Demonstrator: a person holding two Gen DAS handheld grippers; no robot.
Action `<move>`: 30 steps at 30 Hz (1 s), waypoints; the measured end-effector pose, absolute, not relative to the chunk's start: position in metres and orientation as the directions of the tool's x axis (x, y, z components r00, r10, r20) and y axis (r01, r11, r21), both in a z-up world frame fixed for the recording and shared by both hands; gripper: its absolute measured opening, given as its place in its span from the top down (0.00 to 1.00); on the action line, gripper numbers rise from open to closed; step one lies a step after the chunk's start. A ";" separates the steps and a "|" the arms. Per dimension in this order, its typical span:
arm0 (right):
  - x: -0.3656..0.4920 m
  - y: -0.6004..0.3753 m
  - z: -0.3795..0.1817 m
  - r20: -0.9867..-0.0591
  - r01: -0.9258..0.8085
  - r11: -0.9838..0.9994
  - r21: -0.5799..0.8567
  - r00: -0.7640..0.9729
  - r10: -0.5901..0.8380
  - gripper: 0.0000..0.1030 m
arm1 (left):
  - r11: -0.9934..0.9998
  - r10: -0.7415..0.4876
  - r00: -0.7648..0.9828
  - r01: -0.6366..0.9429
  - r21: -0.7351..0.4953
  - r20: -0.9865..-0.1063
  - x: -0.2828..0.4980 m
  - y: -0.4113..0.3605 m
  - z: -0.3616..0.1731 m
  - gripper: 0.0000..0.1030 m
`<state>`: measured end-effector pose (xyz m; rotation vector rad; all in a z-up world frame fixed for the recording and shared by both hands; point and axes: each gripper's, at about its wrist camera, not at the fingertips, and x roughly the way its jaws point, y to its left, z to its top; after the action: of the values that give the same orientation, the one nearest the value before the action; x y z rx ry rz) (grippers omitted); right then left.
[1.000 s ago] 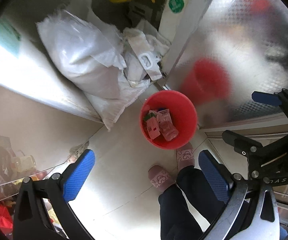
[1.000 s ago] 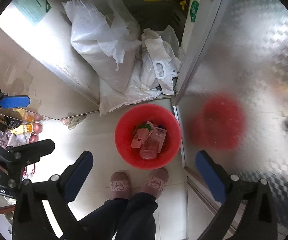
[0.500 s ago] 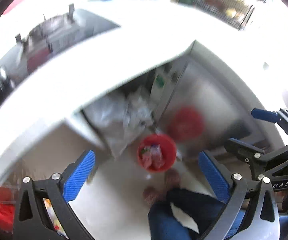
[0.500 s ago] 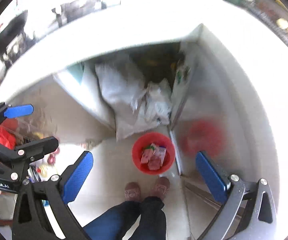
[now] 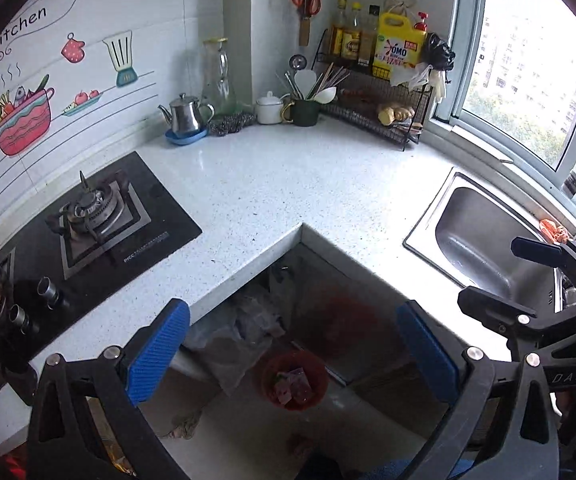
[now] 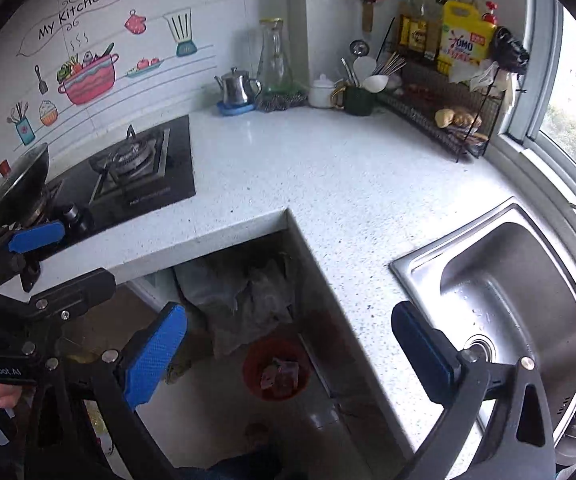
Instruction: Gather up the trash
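A red bin [image 5: 294,380] stands on the floor below the counter's inner corner, with several pink and red packets of trash inside; the right wrist view shows the same bin [image 6: 276,369]. My left gripper [image 5: 292,352] hangs high above it, open, nothing between its blue pads. My right gripper [image 6: 288,354] is also open and empty, held beside the left one. The white speckled counter [image 5: 288,184] wraps around the corner. White sacks [image 6: 243,300] lie in the dark recess under the counter, behind the bin.
A black gas hob [image 5: 95,224] sits at the left with a pan [image 6: 15,184] on it. A steel sink [image 6: 520,304] is at the right. A kettle [image 5: 185,118], jug, mugs and a wire rack [image 5: 380,104] with bottles line the back wall. A person's slippered foot [image 5: 302,442] shows below.
Both grippers have risen from close above the red bin to above counter height. The counter, hob and sink have come into view, and the bin now looks small and far below.
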<state>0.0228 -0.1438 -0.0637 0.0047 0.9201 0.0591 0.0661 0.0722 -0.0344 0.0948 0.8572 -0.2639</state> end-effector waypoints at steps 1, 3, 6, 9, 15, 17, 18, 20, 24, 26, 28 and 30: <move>0.016 -0.147 -0.056 -0.787 -0.043 0.999 0.029 0.615 0.049 0.01 | 0.963 -0.191 0.638 0.268 -0.017 -0.746 0.058 0.069 -0.027 0.00; 0.002 -0.151 -0.043 -0.771 -0.039 0.999 0.027 0.635 0.046 0.01 | 0.962 -0.188 0.660 0.272 -0.001 -0.727 0.040 0.060 -0.017 0.00; -0.024 -0.158 -0.026 -0.750 -0.030 1.000 0.007 0.661 0.026 0.01 | 0.964 -0.179 0.680 0.266 0.012 -0.711 0.010 0.051 -0.002 0.00; -0.054 -0.157 -0.014 -0.731 -0.028 1.000 0.001 0.682 0.020 0.01 | 0.966 -0.191 0.689 0.257 -0.011 -0.699 -0.023 0.047 0.008 0.00; -0.113 -0.152 -0.002 -0.719 -0.024 1.000 -0.012 0.695 0.008 0.01 | 0.967 -0.198 0.679 0.254 -0.027 -0.707 -0.080 0.041 0.014 0.00; -0.125 -0.150 -0.001 -0.719 -0.022 1.000 -0.009 0.695 0.008 0.01 | 0.967 -0.188 0.683 0.254 -0.011 -0.706 -0.097 0.039 0.017 0.00; -0.131 -0.148 0.000 -0.717 -0.019 1.000 -0.011 0.698 0.006 0.01 | 0.966 -0.187 0.686 0.258 -0.005 -0.704 -0.105 0.039 0.018 0.00; -0.132 -0.145 -0.001 -0.717 -0.013 1.000 -0.012 0.697 0.000 0.01 | 0.963 -0.188 0.692 0.269 0.008 -0.697 -0.115 0.039 0.020 0.00; -0.141 -0.140 0.001 -0.716 0.000 1.000 -0.020 0.697 -0.015 0.01 | 0.958 -0.187 0.705 0.284 0.032 -0.684 -0.128 0.039 0.022 0.00; -0.142 -0.140 0.000 -0.716 0.009 1.000 -0.020 0.698 -0.020 0.01 | 0.955 -0.187 0.709 0.292 0.042 -0.680 -0.132 0.038 0.023 0.00; -0.141 -0.140 0.000 -0.719 0.022 1.000 -0.014 0.694 -0.025 0.01 | 0.954 -0.192 0.701 0.299 0.038 -0.687 -0.132 0.039 0.023 0.00; -0.146 -0.139 0.001 -0.720 0.034 0.999 -0.009 0.694 -0.030 0.01 | 0.953 -0.204 0.694 0.303 0.022 -0.690 -0.134 0.040 0.024 0.00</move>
<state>-0.1459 -0.1387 0.0013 0.0056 0.8035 -0.0358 -0.1336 0.0401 0.0240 0.1377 0.7527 -0.2840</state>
